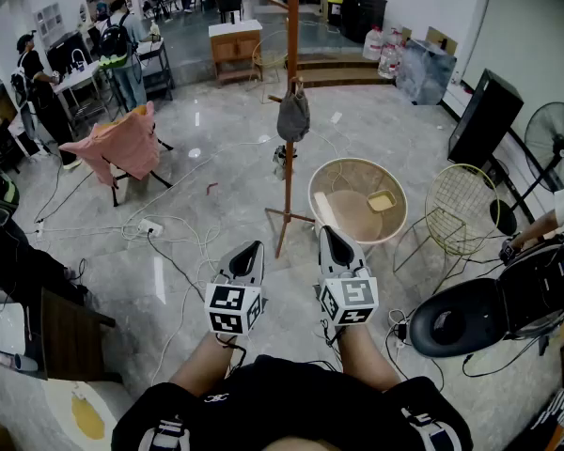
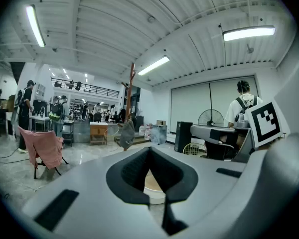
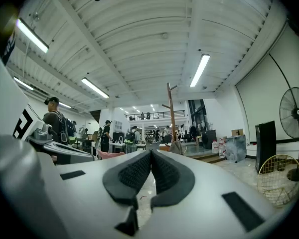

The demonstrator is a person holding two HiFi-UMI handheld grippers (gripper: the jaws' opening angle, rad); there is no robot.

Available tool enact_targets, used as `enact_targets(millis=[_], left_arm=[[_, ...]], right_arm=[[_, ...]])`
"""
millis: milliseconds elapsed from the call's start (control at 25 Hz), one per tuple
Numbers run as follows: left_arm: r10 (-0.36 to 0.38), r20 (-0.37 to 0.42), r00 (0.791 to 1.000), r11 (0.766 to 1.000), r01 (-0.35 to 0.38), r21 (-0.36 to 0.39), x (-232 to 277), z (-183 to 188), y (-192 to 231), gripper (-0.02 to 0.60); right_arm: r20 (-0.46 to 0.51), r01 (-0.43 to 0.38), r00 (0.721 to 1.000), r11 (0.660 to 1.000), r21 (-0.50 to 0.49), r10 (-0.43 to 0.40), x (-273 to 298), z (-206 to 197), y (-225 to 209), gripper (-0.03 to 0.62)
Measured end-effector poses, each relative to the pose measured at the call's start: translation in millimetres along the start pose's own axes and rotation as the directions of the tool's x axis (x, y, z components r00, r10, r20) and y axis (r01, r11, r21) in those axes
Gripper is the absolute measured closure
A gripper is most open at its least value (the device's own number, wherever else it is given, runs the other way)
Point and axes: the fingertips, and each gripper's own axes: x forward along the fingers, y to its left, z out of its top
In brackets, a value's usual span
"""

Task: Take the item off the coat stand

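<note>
A tall wooden coat stand (image 1: 290,83) rises from the grey floor straight ahead of me. A grey cloth item (image 1: 293,116) hangs from one of its pegs, about halfway up the pole. My left gripper (image 1: 252,252) and right gripper (image 1: 331,238) are held low and side by side, short of the stand's feet, both shut and empty. The left gripper view has the stand (image 2: 131,83) and the grey item (image 2: 126,134) left of the closed left gripper (image 2: 149,149). In the right gripper view the stand (image 3: 170,108) and item (image 3: 177,147) stand far off, just right of the shut right gripper (image 3: 151,152).
A round beige table (image 1: 343,216) stands right of the stand's base, a wire chair (image 1: 461,209) beyond it. Cables (image 1: 169,238) trail over the floor at left near a chair draped in pink cloth (image 1: 122,144). A black machine (image 1: 508,308) sits at right.
</note>
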Motion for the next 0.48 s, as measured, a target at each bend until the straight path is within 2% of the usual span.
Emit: enact_targets(millis=[480], left_arm=[[-0.047,0.012,0.999,0.999,0.047,-0.008,-29,-3,38,0.569]], right_arm=[[0.017,0.064,0.998,0.998,-0.013,-0.063,7,5,48,0.577]])
